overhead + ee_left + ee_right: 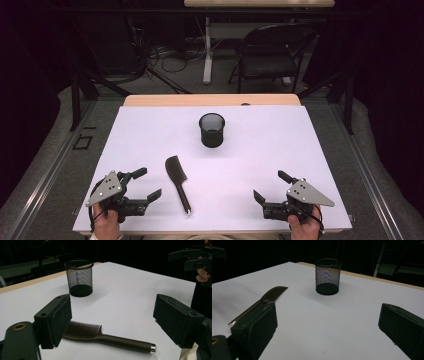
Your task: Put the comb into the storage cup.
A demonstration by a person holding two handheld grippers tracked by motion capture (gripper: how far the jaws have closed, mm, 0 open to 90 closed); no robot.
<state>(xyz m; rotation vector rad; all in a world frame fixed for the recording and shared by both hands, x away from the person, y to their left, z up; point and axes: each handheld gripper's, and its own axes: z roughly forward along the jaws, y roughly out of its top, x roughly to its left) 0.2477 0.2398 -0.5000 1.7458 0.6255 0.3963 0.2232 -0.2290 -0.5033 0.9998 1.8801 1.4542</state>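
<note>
A dark comb (177, 181) with a long handle lies flat on the white table (280, 145), its toothed head pointing away from me. In the left gripper view the comb (100, 336) lies just beyond my open jaws. My left gripper (147, 185) rests at the near left, open and empty, a little left of the comb. At the near right sits my right gripper (270, 186), open too, with nothing between its jaws. A black mesh cup (212, 130) stands upright at the table's middle, farther back. The right gripper view has the cup (328, 276) ahead and the comb (265, 300) at left.
A folding chair (272, 52) and a table leg (208, 50) stand on the floor beyond the table's far edge, with cables nearby. A wooden strip (210, 100) runs along the far edge. The right hand's gripper (192, 257) is at the left gripper view's top right.
</note>
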